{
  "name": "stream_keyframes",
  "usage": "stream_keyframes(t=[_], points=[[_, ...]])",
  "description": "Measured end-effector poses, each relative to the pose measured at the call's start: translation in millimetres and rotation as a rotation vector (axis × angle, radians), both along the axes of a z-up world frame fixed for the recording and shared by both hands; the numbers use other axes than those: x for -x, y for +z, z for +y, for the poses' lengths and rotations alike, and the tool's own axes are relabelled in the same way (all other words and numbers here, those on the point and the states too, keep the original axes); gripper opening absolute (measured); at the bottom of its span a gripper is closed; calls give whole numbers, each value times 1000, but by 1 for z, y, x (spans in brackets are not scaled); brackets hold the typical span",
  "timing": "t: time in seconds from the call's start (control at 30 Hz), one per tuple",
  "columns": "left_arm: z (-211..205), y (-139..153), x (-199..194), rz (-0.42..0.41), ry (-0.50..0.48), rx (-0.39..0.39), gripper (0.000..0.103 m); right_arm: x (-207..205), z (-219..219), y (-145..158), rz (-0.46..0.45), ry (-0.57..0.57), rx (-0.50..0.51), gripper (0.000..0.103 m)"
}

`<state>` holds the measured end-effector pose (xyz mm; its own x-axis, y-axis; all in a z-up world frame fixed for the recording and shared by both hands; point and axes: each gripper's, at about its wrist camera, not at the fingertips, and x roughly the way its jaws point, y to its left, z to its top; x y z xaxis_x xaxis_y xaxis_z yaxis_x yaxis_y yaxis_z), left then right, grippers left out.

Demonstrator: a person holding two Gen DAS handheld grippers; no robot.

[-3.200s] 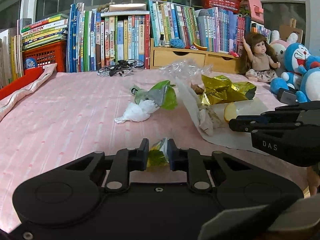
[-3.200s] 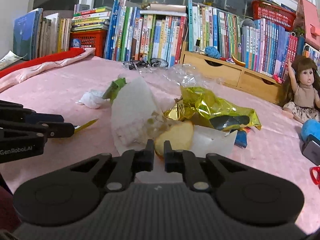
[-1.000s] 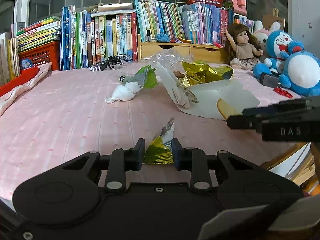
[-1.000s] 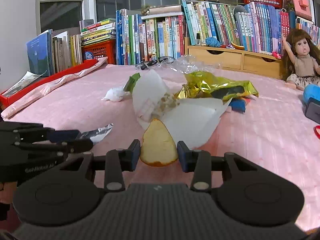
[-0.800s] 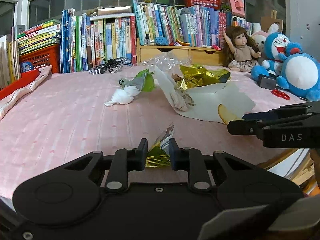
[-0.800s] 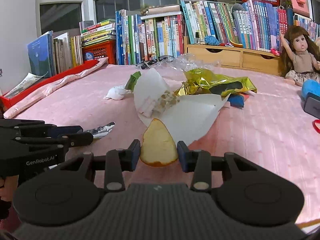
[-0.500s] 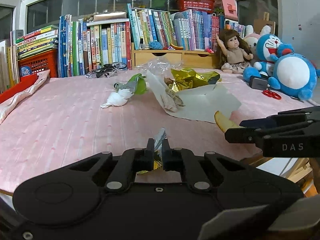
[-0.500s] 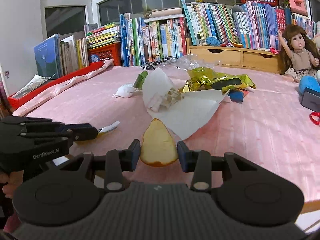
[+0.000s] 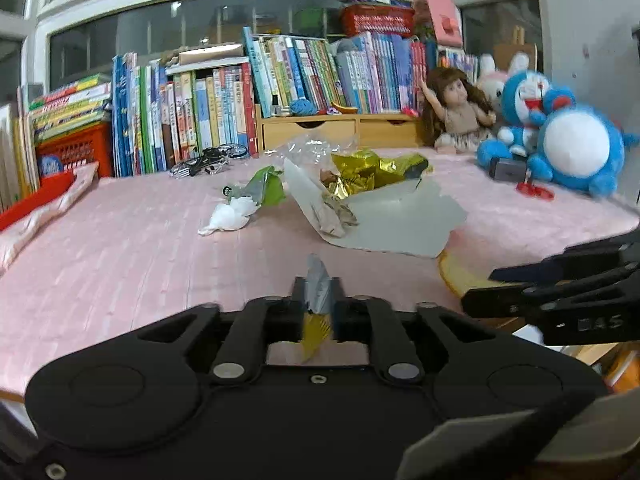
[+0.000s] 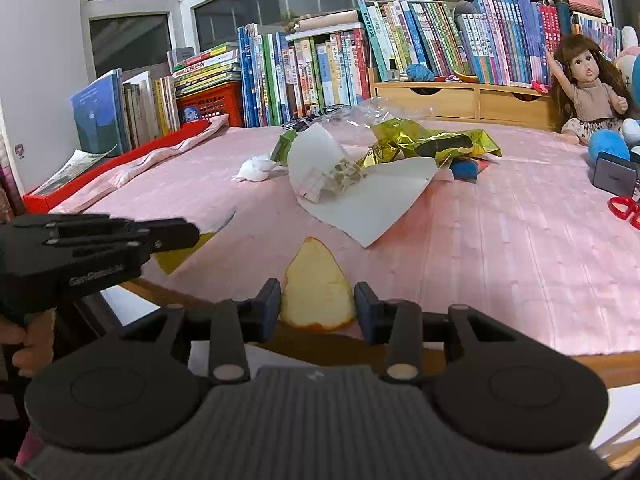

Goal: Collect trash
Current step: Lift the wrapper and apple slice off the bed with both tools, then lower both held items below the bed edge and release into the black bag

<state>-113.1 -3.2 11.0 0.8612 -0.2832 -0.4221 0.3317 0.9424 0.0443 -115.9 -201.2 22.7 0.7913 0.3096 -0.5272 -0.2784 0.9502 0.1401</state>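
My left gripper [image 9: 318,292] holds a crumpled silver-and-yellow foil wrapper [image 9: 316,280] between its pads; the jaws are opening and the wrapper's yellow end hangs below them. My right gripper [image 10: 318,300] is shut on a yellow fruit wedge [image 10: 316,280] with an orange rind. Both hover over the near edge of the pink table [image 9: 120,248]. Further back lie a white tissue [image 9: 228,218], a green wrapper [image 9: 268,188], a white paper sheet [image 9: 400,220] with crumbs, a gold foil bag [image 9: 372,170] and clear plastic [image 9: 320,148].
Rows of books [image 9: 200,112] and wooden drawers [image 9: 340,130] line the back. A doll [image 9: 456,112], blue plush toys [image 9: 572,152] and red scissors [image 9: 534,191] are at the right. A red tray with cloth [image 9: 44,204] runs along the left.
Both grippers have drawn back toward the table's near edge with their loads. The left jaws squeezed the wrapper narrow, then widened a little. The right grip is unchanged.
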Motion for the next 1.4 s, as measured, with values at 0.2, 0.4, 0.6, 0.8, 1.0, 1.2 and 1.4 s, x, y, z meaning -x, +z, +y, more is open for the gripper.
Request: stream_keyframes(t=[0.2, 0.4, 0.6, 0.8, 1.0, 1.2, 1.4], points=[[-8, -14, -16, 39, 48, -29, 48, -1, -1, 0, -2, -9, -9, 46], [-5, -19, -18, 87, 31, 4, 39, -3, -2, -2, 1, -13, -14, 46], [-6, -16, -12, 76, 31, 7, 19, -4, -2, -3, 1, -17, -23, 45], [-4, -8, -1, 60, 21, 25, 7, -3, -1, -2, 9, -12, -40, 45], [-3, -1, 18, 54, -11, 36, 4, 10, 0, -3, 24, 4, -52, 45], [0, 1, 36, 66, -31, 48, 3, 25, 2, -3, 46, 18, -52, 45], [2, -3, 58, 114, -60, 49, 3, 40, 3, -17, 112, 31, -51, 45]])
